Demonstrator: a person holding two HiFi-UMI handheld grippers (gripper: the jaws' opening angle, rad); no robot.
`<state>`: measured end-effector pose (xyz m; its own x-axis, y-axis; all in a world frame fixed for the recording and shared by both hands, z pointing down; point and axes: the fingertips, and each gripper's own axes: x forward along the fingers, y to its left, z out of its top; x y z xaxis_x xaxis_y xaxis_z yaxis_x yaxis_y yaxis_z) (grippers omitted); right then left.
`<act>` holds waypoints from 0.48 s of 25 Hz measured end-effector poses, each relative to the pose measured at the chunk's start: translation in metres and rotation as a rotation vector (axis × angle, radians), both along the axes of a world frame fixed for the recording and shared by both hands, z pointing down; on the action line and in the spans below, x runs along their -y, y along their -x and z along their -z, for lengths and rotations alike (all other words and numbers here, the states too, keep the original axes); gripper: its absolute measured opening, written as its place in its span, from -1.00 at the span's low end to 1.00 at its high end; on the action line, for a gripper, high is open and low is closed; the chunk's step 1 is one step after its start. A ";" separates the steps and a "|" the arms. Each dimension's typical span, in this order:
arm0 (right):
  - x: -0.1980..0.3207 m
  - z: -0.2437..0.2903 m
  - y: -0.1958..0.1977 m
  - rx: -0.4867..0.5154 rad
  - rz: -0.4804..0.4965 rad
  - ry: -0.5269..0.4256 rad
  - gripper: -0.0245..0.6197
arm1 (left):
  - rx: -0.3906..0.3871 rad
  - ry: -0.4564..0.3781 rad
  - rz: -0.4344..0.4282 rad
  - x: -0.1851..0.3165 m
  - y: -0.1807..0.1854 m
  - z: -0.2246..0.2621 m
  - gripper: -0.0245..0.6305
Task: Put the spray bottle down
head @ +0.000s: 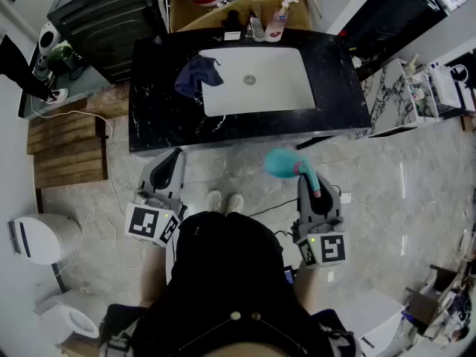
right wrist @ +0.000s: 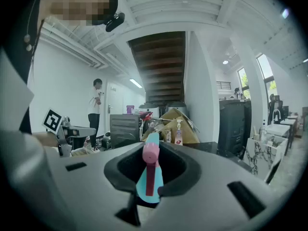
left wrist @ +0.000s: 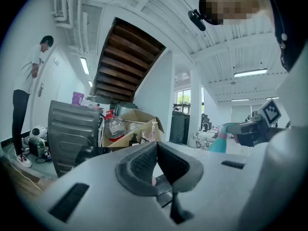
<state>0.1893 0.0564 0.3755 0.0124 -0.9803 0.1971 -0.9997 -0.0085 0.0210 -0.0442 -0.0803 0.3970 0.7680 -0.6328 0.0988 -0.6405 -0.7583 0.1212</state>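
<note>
Head view: right gripper (head: 307,178) clamps a teal plastic spray bottle (head: 281,163); left gripper (head: 174,156) closed, empty. Lower upright onto black counter (head: 335,88).

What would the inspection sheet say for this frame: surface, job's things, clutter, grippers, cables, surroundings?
Surface: black marble counter with a white sink set into it.
Job's things: teal spray bottle, pink trigger, held in the air over the floor in front of the counter.
Clutter: dark blue cloth over the sink's left edge; pump bottle at the counter's back edge.
Grippers: right gripper closed on the spray bottle's head; left gripper jaws together, empty.
Cables: thin white cable on the floor at left.
Surroundings: tiled floor, wooden platform, cardboard box, a person standing by a door.
</note>
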 end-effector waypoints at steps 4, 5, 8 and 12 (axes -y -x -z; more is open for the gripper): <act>-0.003 0.005 0.004 -0.004 0.017 -0.014 -0.70 | 0.011 0.011 0.003 -0.011 0.004 -0.004 -0.91; -0.003 0.005 0.005 -0.005 0.021 -0.015 -0.70 | 0.012 0.012 0.005 -0.013 0.005 -0.005 -0.91; -0.002 0.004 0.008 0.003 0.027 -0.013 -0.70 | 0.015 0.011 0.013 -0.015 0.009 -0.006 -0.91; -0.001 0.002 0.013 0.012 0.044 -0.012 -0.70 | 0.018 0.021 0.026 -0.017 0.012 -0.008 -0.91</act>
<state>0.1764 0.0569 0.3740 -0.0332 -0.9821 0.1854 -0.9993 0.0355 0.0093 -0.0562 -0.0635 0.4046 0.7494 -0.6501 0.1259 -0.6621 -0.7390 0.1248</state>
